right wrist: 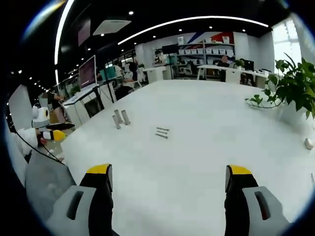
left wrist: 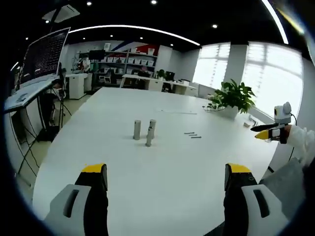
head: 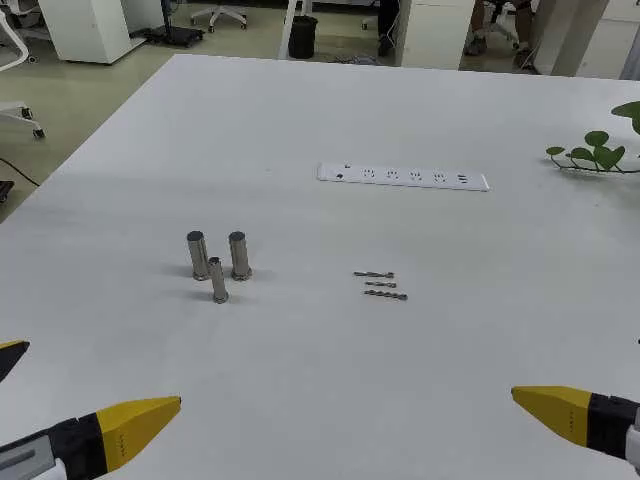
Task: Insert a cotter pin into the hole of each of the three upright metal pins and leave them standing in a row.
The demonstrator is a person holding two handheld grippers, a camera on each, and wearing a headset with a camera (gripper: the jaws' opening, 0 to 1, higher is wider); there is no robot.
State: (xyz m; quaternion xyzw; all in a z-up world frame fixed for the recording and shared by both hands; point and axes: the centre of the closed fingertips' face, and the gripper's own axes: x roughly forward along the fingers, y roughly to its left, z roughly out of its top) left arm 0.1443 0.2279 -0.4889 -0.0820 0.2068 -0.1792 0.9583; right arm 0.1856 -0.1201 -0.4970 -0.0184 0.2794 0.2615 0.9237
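Three upright metal pins (head: 217, 262) stand close together on the white table, left of centre; they also show in the left gripper view (left wrist: 145, 131) and the right gripper view (right wrist: 120, 118). Three cotter pins (head: 381, 285) lie side by side to their right, flat on the table (left wrist: 192, 134) (right wrist: 161, 132). My left gripper (left wrist: 165, 182) is open over the near table edge, with a yellow fingertip (head: 135, 424) at the bottom left. My right gripper (right wrist: 167, 179) is open too, its yellow fingertip (head: 555, 410) at the bottom right. Neither holds anything.
A white power strip (head: 403, 177) lies beyond the pins, mid-table. A potted green plant (head: 600, 150) stands at the right edge. Office chairs, cabinets and desks stand past the far edge of the table (head: 300, 370).
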